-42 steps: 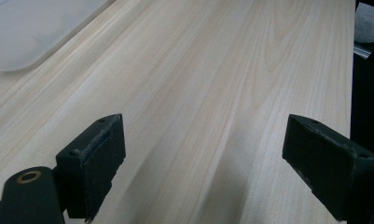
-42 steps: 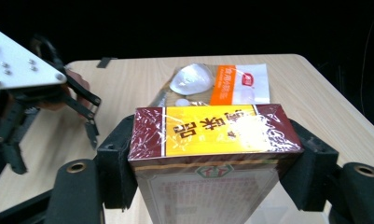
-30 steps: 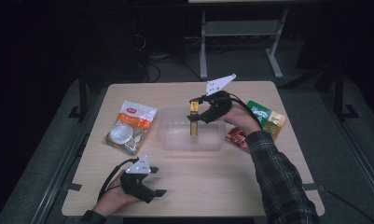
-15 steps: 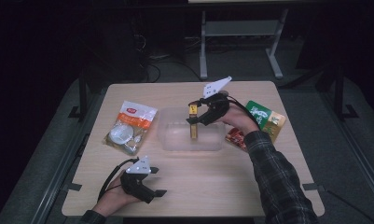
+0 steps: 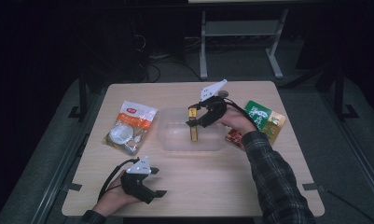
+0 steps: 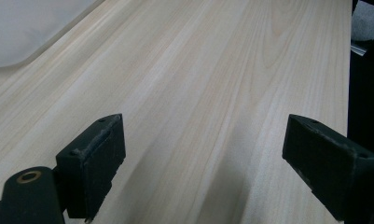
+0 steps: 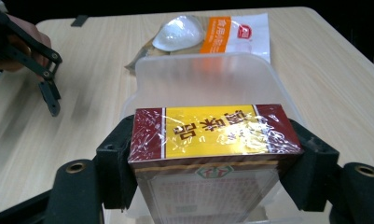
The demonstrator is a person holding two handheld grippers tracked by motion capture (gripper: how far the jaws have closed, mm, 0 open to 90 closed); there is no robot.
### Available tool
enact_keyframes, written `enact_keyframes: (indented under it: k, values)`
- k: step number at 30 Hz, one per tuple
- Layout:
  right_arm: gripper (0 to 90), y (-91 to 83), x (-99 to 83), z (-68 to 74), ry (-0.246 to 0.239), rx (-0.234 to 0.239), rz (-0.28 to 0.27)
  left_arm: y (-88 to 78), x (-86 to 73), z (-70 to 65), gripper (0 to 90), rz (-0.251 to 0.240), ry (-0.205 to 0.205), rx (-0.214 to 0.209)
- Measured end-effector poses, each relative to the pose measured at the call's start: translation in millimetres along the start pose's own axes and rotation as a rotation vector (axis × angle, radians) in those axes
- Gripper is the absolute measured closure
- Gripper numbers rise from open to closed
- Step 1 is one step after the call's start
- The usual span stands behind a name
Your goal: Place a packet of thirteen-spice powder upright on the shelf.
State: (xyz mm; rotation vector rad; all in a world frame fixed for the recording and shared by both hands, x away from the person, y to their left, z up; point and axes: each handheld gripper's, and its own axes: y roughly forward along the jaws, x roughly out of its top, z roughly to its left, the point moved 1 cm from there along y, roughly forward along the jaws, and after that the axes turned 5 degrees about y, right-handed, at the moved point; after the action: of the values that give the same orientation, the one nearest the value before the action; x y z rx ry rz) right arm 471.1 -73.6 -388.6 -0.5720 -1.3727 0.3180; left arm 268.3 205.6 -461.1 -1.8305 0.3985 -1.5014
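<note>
Dark room, wooden table (image 5: 250,182). High view: right gripper (image 5: 197,122) clamped box (image 5: 193,129) upright over clear tub (image 5: 175,140); left gripper (image 5: 157,190) rested near table's near edge, pouch (image 5: 129,126) left of tub. Left gripper view: jaws spread wide, nothing between. Right gripper view: jaws clenched on box (image 7: 212,135) above tub (image 7: 198,77).
</note>
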Motion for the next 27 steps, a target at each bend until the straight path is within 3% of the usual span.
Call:
enact_keyframes:
  k: [15,18,22,27]
  values:
    - [27.8,5.6,-7.0,-2.0,0.007,-0.026,0.091,0.7,0.5,0.0,12.5,0.008,0.009,-0.003]
    - [26.3,4.3,-6.8,-2.5,0.011,-0.029,0.085,1.1,0.4,-0.2,12.5,0.007,0.007,-0.004]
    - [21.4,1.8,-5.8,-2.9,0.051,-0.028,0.063,1.5,0.1,-0.1,12.5,0.009,0.001,-0.005]
    - [16.3,-6.6,-0.5,-0.7,0.057,-0.066,0.034,0.6,1.5,0.4,12.5,0.011,-0.024,-0.004]
